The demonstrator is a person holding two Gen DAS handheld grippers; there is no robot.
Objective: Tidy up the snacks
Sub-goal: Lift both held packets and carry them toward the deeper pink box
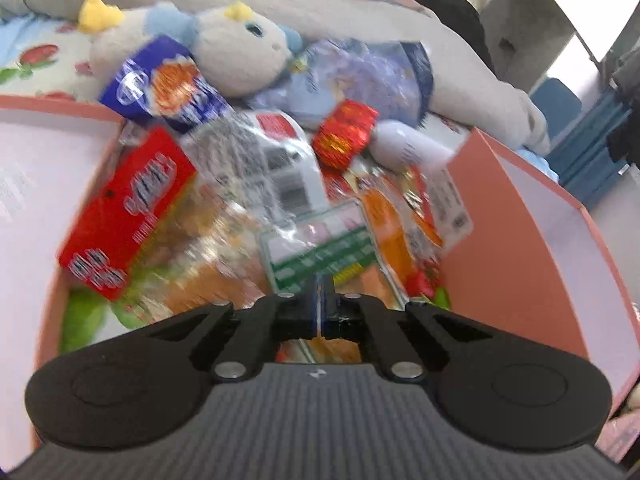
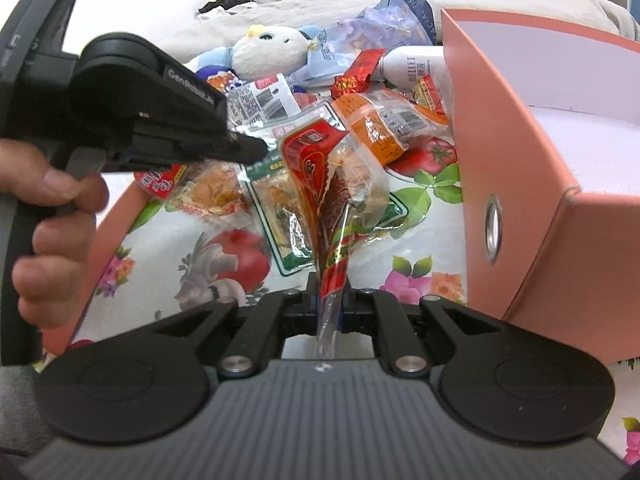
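On a floral bedsheet, the right gripper has its fingers clamped on a red sachet, the left gripper pinches a green-label packet, snack pile between pink boxes, plush beyond.

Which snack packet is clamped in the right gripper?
The long red packet, pinched by its clear end in the right gripper; the other packets lie loose on the floral sheet.
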